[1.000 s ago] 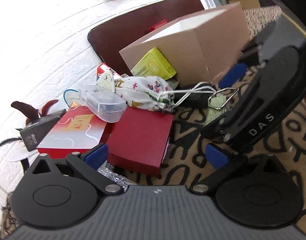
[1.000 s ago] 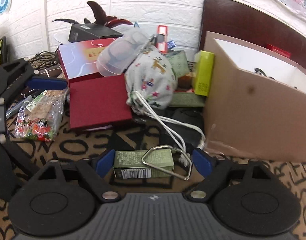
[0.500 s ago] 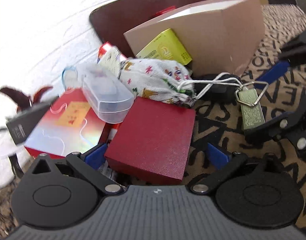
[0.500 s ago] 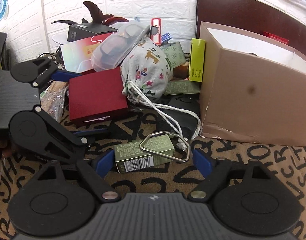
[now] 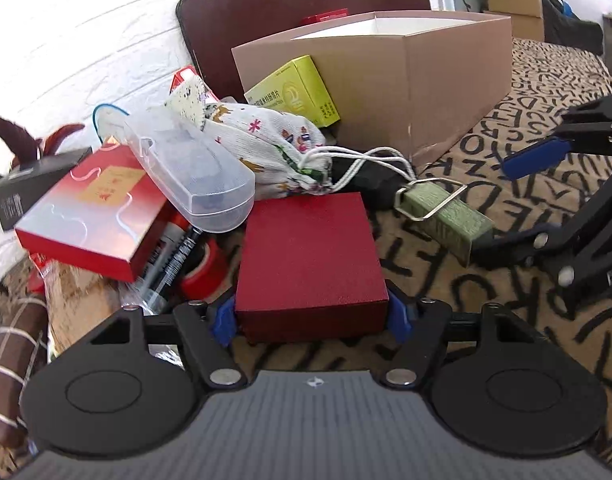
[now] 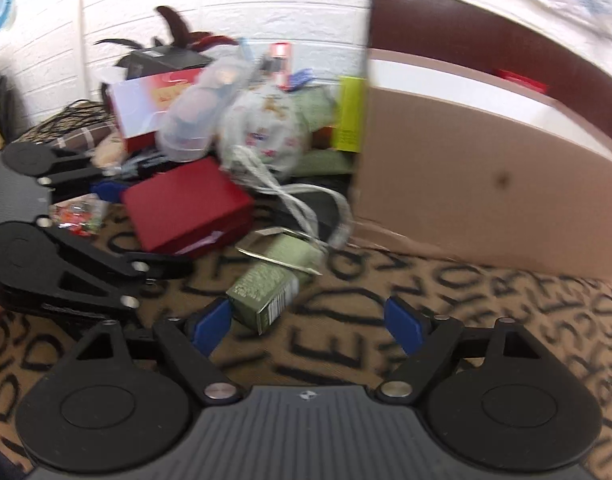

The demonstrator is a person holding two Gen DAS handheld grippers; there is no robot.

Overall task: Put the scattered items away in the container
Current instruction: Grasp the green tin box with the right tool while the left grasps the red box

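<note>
Straddling: left gripper (image 5: 312,316) has its blue pads on both sides of the red box (image 5: 308,256), looks clamped on it
Right gripper (image 6: 306,322): spread wide, green box (image 6: 271,280) just off its left pad
Container: cardboard box (image 5: 390,80), behind the pile
</note>
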